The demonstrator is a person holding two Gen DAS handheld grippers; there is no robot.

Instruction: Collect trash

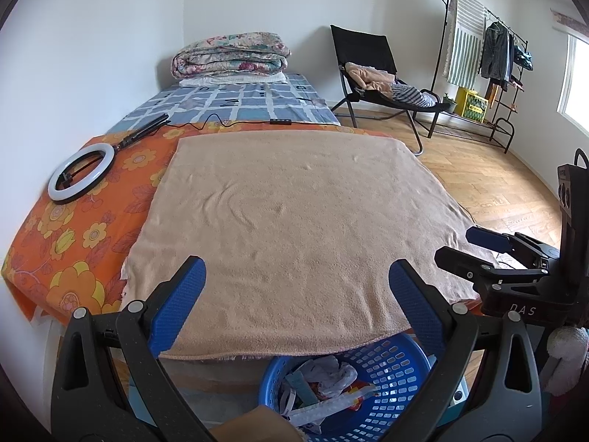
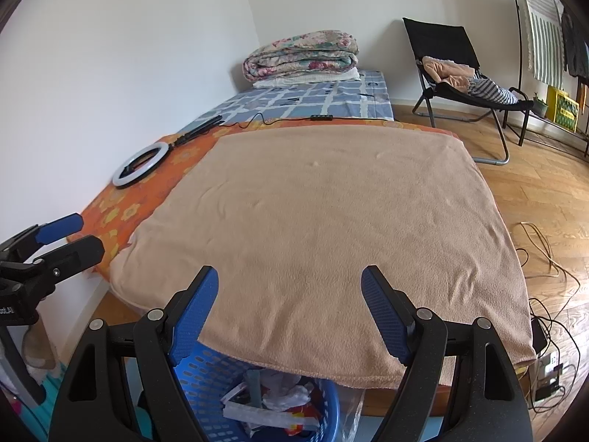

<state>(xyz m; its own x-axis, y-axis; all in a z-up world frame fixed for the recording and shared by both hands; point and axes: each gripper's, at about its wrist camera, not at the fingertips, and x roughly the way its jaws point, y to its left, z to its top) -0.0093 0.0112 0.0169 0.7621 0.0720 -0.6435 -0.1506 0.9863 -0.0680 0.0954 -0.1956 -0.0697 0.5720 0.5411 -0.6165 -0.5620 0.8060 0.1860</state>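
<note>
A blue plastic basket (image 1: 397,386) stands on the floor below the near edge of the bed and holds crumpled wrappers and paper trash (image 1: 324,379). It also shows in the right wrist view (image 2: 206,379) with the trash (image 2: 272,401) inside. My left gripper (image 1: 296,276) is open and empty, above the basket and the near edge of a tan towel (image 1: 294,221). My right gripper (image 2: 289,283) is open and empty, over the same towel (image 2: 331,221). Each gripper shows in the other's view: the right one (image 1: 475,248), the left one (image 2: 79,234).
The towel lies on an orange flowered cover (image 1: 73,228) over the bed. A ring light (image 1: 83,173) with its cable lies at the left. A folded quilt (image 1: 232,55) sits at the far end. A black chair (image 1: 371,73), clothes rack (image 1: 489,55) and floor cables (image 2: 545,258) are at the right.
</note>
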